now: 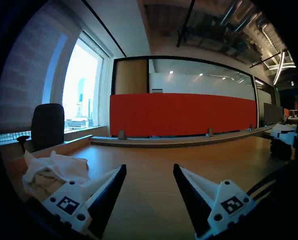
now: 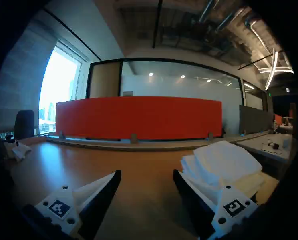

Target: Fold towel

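In the left gripper view a crumpled white towel (image 1: pixel 55 172) lies on the wooden table (image 1: pixel 157 160), just left of my left gripper (image 1: pixel 150 169). That gripper hovers low over the table, open, nothing between its fingers. In the right gripper view a stack of folded white towels (image 2: pixel 225 164) rests on the table (image 2: pixel 141 168) just right of my right gripper (image 2: pixel 147 174), which is open and holds nothing. Far off at the left of that view lies the crumpled towel (image 2: pixel 21 151).
A red divider panel (image 1: pixel 181 114) runs along the table's far edge. A black office chair (image 1: pixel 47 126) stands by the window at left. Dark gear and white items (image 1: pixel 283 140) sit at the table's right end. Another desk (image 2: pixel 269 146) with small items is at far right.
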The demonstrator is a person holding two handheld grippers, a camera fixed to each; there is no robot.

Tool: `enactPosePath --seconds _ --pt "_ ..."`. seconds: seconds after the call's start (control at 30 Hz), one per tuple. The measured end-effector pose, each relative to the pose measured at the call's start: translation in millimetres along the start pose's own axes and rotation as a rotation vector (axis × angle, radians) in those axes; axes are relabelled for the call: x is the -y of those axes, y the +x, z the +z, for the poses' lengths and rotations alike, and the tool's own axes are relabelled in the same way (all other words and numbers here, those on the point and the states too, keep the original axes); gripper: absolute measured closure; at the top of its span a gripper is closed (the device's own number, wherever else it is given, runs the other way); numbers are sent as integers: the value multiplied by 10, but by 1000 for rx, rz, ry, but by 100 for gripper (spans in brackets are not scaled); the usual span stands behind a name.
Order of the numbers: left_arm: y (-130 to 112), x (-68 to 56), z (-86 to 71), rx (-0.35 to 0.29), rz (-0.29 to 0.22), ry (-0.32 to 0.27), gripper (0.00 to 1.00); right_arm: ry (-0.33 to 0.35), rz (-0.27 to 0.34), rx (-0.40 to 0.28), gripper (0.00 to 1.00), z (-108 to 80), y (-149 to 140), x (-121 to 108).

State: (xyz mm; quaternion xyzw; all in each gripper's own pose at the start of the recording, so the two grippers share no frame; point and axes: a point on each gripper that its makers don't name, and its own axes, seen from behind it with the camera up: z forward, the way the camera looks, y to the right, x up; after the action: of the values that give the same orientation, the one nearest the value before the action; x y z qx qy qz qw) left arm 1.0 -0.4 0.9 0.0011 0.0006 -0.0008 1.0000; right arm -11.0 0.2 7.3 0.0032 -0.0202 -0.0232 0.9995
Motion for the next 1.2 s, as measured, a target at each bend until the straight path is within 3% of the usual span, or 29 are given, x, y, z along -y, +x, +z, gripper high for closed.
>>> enactPosePath --seconds 1.2 --pt "-5 0 -1 0 0 0 14 16 3 -36 0 -32 19 3"
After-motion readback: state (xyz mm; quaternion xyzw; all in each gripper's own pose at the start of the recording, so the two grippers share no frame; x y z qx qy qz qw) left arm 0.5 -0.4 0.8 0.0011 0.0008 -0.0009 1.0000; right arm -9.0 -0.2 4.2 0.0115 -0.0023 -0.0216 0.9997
